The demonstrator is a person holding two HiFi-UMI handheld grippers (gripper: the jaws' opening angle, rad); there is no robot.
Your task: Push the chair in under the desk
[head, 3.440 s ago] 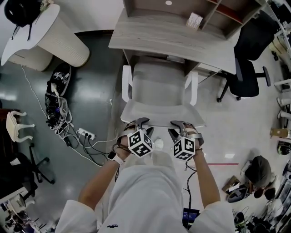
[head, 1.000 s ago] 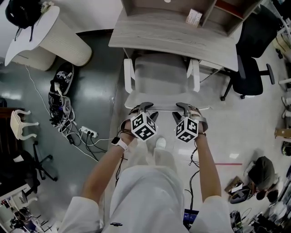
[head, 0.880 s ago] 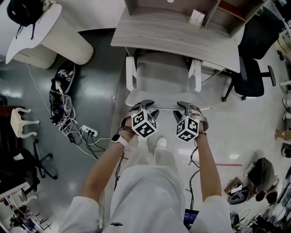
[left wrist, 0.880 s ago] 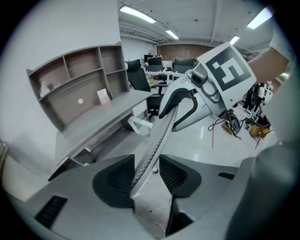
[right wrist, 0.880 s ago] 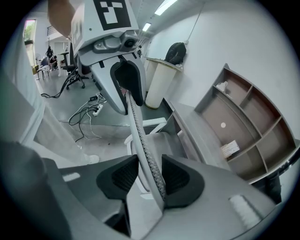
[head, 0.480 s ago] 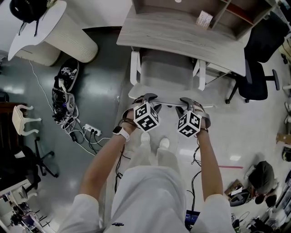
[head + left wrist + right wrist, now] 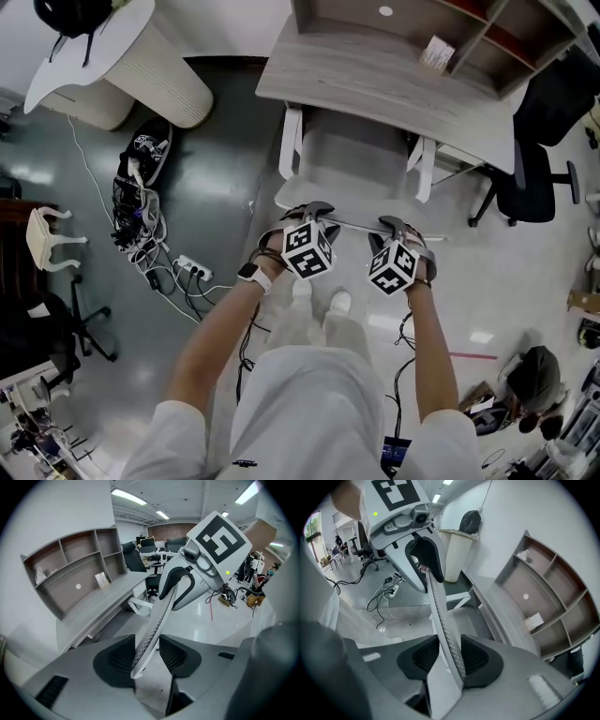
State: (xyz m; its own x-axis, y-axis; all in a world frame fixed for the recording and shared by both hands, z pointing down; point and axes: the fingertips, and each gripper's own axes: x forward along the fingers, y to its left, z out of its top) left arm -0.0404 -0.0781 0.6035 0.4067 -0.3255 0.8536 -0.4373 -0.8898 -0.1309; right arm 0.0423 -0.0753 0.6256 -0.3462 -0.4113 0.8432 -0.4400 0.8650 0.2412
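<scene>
A grey chair (image 7: 352, 155) with white armrests stands with its seat partly beneath the grey wooden desk (image 7: 375, 80). Its thin backrest top (image 7: 361, 225) runs between my two grippers. The left gripper (image 7: 314, 214) is shut on the backrest's left end, and the mesh edge (image 7: 157, 620) lies pinched between its pads at the left gripper (image 7: 147, 653). My right gripper (image 7: 398, 228) holds the right end. Its jaws are closing, with the backrest (image 7: 440, 616) between the pads of the right gripper (image 7: 450, 656) and touching them.
A black office chair (image 7: 530, 159) stands right of the desk. Left of it is a white ribbed round stand (image 7: 141, 66). Cables and a power strip (image 7: 192, 272) lie on the floor at left. A small box (image 7: 438, 53) sits in the desk's shelf. My feet (image 7: 319, 298) are behind the chair.
The chair has slid forward, further under the desk, and I have stepped after it. Both grippers have stayed on the backrest top.
</scene>
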